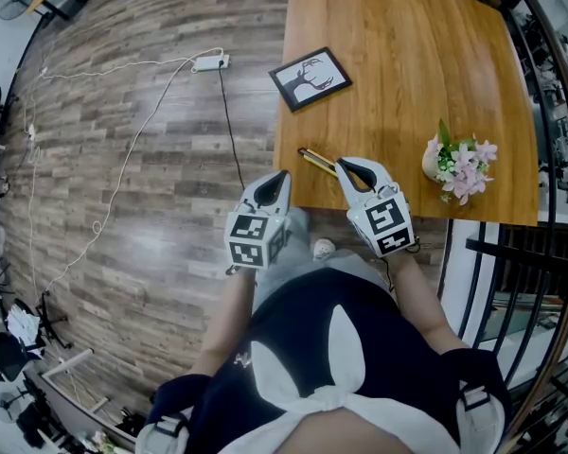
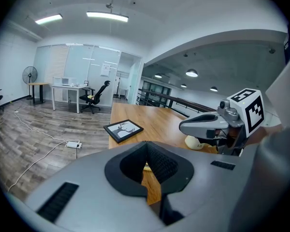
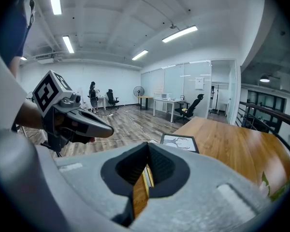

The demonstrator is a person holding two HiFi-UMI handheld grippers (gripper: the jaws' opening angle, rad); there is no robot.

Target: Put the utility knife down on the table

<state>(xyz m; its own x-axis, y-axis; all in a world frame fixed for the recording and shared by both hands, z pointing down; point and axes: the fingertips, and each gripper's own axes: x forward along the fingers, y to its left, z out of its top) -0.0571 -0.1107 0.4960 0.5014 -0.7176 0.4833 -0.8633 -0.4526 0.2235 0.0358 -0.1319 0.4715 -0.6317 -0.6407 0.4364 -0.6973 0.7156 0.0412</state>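
The knife [image 1: 316,162] lies flat on the bench [image 1: 407,83], close to its near edge, and no tool holds it. The right hand-held gripper [image 1: 346,167] hangs near one end of the knife, its jaws pressed together on nothing. The left hand-held gripper [image 1: 281,178], also closed and empty, is at the bench edge. A frame [image 1: 310,78] and flowers [image 1: 462,165] stand farther away.

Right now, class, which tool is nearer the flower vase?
Right. The right tool hangs just left of the flower vase in the head view; the left tool is farther left, beyond the right one.
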